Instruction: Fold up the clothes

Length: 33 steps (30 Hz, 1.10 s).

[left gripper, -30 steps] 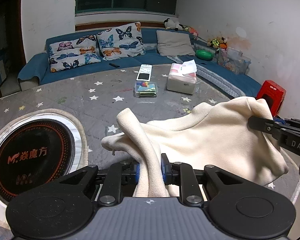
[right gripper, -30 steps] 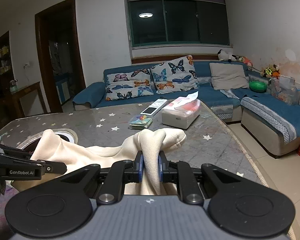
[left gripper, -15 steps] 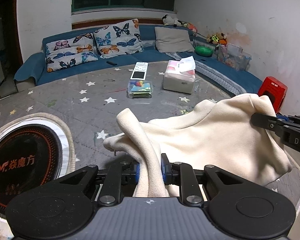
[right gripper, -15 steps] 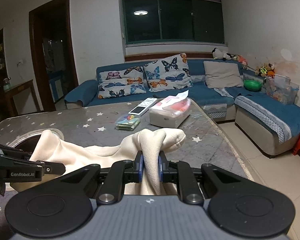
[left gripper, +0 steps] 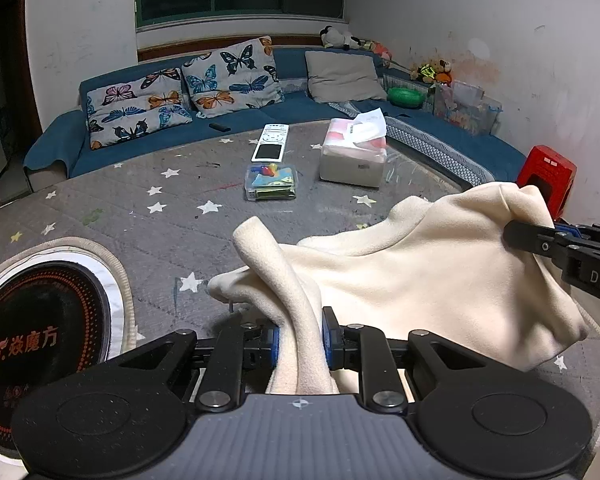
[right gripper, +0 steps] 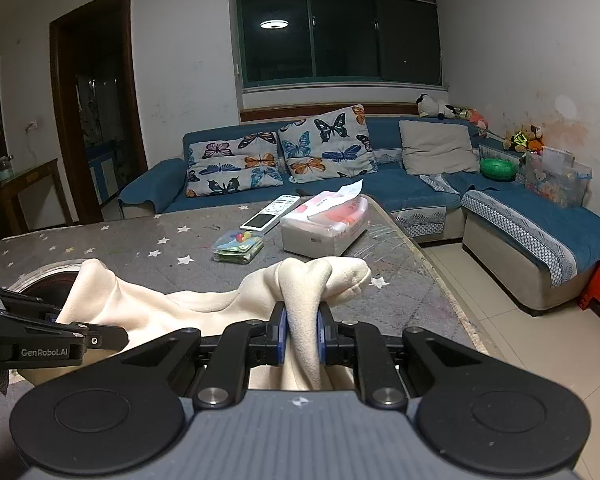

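Note:
A cream fleece garment (left gripper: 428, 276) hangs between my two grippers above the grey star-patterned table (left gripper: 172, 208). My left gripper (left gripper: 299, 340) is shut on a bunched fold at the garment's left end. My right gripper (right gripper: 302, 334) is shut on a bunched fold at the garment's (right gripper: 172, 308) right end. In the left wrist view the right gripper (left gripper: 512, 234) shows at the right, clamped on the cloth. In the right wrist view the left gripper (right gripper: 120, 336) shows at the left, clamped on the cloth. The garment's lower part sags toward the table.
On the table stand a tissue box (left gripper: 354, 156), a clear box of small items (left gripper: 271, 182), a white remote (left gripper: 270, 142) and a round black induction cooker (left gripper: 36, 332). A blue sofa (right gripper: 380, 160) runs behind. A red stool (left gripper: 546, 178) stands right of the table edge.
Both grippers have moved forward a little over the table with the garment still held. The tissue box and remote look nearer in both views.

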Each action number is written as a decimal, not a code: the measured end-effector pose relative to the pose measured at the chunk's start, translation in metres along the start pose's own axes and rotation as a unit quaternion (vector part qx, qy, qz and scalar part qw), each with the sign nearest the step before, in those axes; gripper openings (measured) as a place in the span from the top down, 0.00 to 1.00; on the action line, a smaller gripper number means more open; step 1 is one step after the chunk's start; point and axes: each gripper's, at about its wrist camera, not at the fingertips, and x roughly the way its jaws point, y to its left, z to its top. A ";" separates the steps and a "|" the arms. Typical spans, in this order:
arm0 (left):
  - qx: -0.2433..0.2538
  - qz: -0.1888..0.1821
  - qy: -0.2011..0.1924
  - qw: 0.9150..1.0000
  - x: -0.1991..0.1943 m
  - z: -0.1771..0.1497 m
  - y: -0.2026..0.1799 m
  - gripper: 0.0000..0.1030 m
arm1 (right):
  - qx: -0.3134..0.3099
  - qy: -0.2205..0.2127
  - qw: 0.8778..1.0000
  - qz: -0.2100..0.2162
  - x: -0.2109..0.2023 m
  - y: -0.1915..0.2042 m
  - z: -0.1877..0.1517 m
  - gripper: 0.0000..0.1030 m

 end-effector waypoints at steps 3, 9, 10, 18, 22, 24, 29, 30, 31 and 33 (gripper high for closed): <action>0.002 0.000 0.001 1.000 0.001 -0.001 -0.001 0.80 | 0.002 0.001 1.000 0.000 0.001 -0.001 0.000 0.87; 0.005 0.000 0.009 1.000 0.006 -0.002 -0.002 0.80 | 0.007 0.008 1.000 -0.002 0.002 -0.003 -0.004 0.87; 0.006 0.000 0.010 1.000 0.007 -0.003 -0.003 0.80 | 0.008 0.009 1.000 -0.002 0.002 -0.003 -0.005 0.87; 0.006 0.000 0.019 1.000 0.014 -0.005 -0.003 0.80 | 0.010 0.017 1.000 -0.004 0.008 -0.007 -0.007 0.87; 0.006 0.002 0.025 1.000 0.019 -0.006 -0.001 0.80 | 0.015 0.029 0.999 -0.008 0.015 -0.009 -0.010 0.87; 0.006 0.003 0.027 1.000 0.021 -0.008 -0.001 0.80 | 0.018 0.034 0.999 -0.010 0.018 -0.011 -0.013 0.87; 0.007 0.004 0.031 1.000 0.024 -0.010 -0.001 0.80 | 0.022 0.041 0.999 -0.013 0.022 -0.013 -0.016 0.87; 0.007 0.004 0.031 0.999 0.025 -0.010 -0.001 0.80 | 0.022 0.041 0.999 -0.013 0.022 -0.013 -0.017 0.87; 0.007 0.004 0.032 0.999 0.025 -0.010 0.000 0.80 | 0.023 0.042 0.999 -0.014 0.023 -0.014 -0.017 0.87; 0.008 0.004 0.032 0.999 0.026 -0.011 -0.001 0.80 | 0.023 0.043 0.999 -0.014 0.023 -0.014 -0.017 0.87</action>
